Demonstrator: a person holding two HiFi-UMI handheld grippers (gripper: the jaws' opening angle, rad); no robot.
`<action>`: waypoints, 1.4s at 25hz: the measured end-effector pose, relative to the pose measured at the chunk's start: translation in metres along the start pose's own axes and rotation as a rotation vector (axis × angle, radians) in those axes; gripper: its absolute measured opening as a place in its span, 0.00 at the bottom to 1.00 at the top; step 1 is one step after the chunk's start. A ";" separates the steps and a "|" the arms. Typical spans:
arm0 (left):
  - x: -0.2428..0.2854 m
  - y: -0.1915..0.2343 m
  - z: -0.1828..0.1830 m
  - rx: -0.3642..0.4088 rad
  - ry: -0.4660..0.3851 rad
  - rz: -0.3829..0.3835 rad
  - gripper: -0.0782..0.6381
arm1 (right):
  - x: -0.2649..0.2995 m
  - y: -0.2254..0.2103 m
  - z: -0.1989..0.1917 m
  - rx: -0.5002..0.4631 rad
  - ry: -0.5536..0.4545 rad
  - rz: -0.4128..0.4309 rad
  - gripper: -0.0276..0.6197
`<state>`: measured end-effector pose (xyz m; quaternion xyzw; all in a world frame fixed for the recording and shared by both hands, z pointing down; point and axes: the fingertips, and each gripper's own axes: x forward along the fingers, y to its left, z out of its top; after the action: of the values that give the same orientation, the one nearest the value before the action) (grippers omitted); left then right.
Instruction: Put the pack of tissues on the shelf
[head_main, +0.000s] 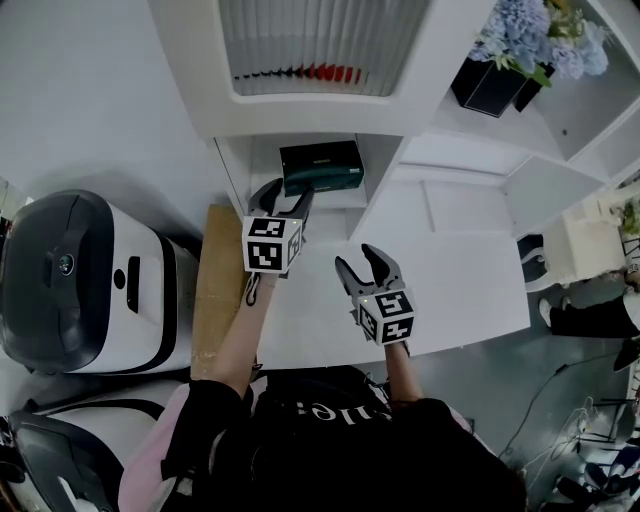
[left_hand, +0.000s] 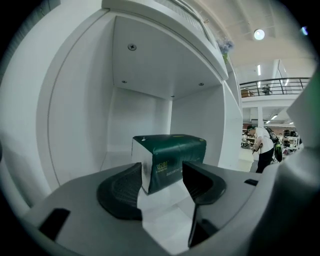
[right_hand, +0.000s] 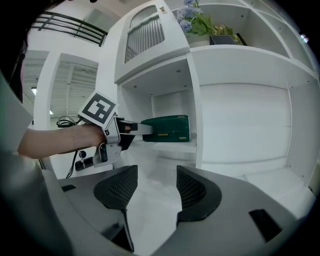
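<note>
Evidently the pack of tissues (left_hand: 172, 155) is where the task wants it. The dark green pack lies flat on the floor of the open shelf compartment (left_hand: 135, 110), turned so that one corner faces outward. It appears to carry its own weight there.

The left gripper (left_hand: 161, 170) is at the mouth of that compartment. Its jaws stand well apart on either side of the pack's near corner, and neither is pressed into the wrapper. I cannot tell whether a tip brushes it. That looks like a let-go position, with the gripper lined up to draw straight back without dragging the pack out.

The compartment holds nothing but the pack. Above it is a cabinet with a ribbed front (head_main: 310, 45). Up and to the right of the compartment, a dark planter (head_main: 490, 88) of pale blue flowers (head_main: 530, 30) stands on a higher ledge.

Below and to the right of the compartment, the right gripper (right_hand: 156, 175) hovers over the white desk (head_main: 470, 270). Its jaws are spread and nothing is between them, so it seems merely kept clear of the left gripper's work.
</note>
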<state>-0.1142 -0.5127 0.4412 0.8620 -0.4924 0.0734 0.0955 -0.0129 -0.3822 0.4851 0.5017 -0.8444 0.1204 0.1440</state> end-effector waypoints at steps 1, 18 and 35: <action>-0.005 -0.001 0.000 -0.007 -0.011 -0.008 0.47 | -0.001 0.001 -0.001 -0.001 0.001 0.006 0.46; -0.137 -0.102 -0.064 -0.022 -0.046 -0.254 0.47 | -0.034 0.023 -0.011 0.008 -0.032 0.179 0.46; -0.224 -0.168 -0.111 -0.090 -0.017 -0.104 0.45 | -0.095 0.041 -0.054 -0.017 -0.002 0.399 0.46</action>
<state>-0.0861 -0.2159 0.4839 0.8819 -0.4504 0.0391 0.1335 0.0004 -0.2670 0.4983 0.3232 -0.9282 0.1391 0.1207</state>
